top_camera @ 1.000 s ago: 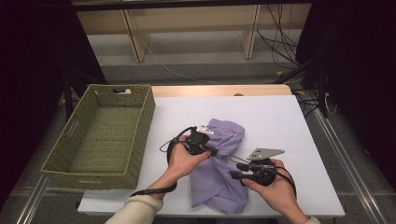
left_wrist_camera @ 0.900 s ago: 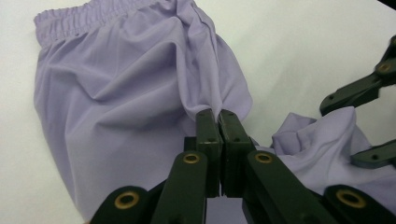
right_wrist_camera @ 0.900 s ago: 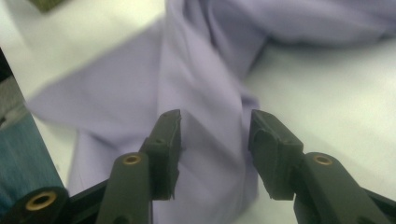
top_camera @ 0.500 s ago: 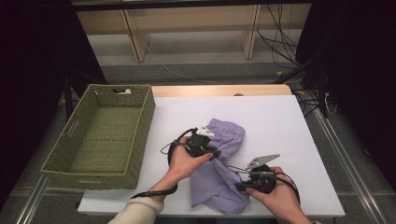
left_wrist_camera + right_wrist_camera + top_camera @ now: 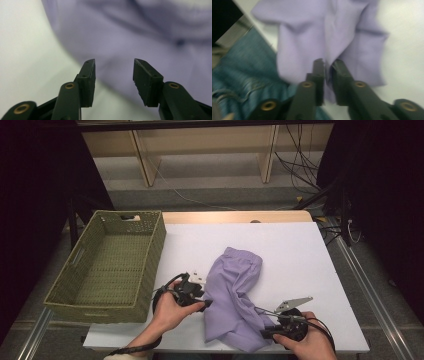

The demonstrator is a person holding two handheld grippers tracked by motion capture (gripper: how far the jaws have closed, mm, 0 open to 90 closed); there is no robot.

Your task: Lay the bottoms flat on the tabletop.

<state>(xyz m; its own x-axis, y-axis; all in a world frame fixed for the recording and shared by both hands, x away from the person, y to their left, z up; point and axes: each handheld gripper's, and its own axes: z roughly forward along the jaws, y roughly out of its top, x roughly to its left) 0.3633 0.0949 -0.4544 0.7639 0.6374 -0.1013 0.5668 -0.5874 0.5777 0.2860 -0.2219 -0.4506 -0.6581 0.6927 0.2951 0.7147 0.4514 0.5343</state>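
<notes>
**Two grippers at the purple cloth, one pinching, one spread**

Two grippers worked the purple cloth (image 5: 235, 297), which lay crumpled on the white table (image 5: 300, 250), just to the right of the green wicker basket (image 5: 107, 265). I took the step in hand to be getting a second hold on the cloth so it could be spread or folded.

The right gripper (image 5: 270, 332) sat at the cloth's near corner, farthest from the basket. Its fingers (image 5: 319, 75) had just been opening a little, yet a fold of the fabric was still nipped between them. The left gripper (image 5: 206, 304) stood at the cloth edge facing the basket. Its fingers (image 5: 87, 80) had just been opening and stood spread, with nothing between them.

To do this well, I judged the left gripper should go low and slide one finger under that edge before closing, taking a single layer, while the right kept its pinch firm.

The high view gave me the cloth's whole outline and its place beside the basket. The left gripper view showed the empty gap in front of the fabric; the right gripper view showed the pinched fold and blue denim (image 5: 244, 75) below the table edge.
</notes>
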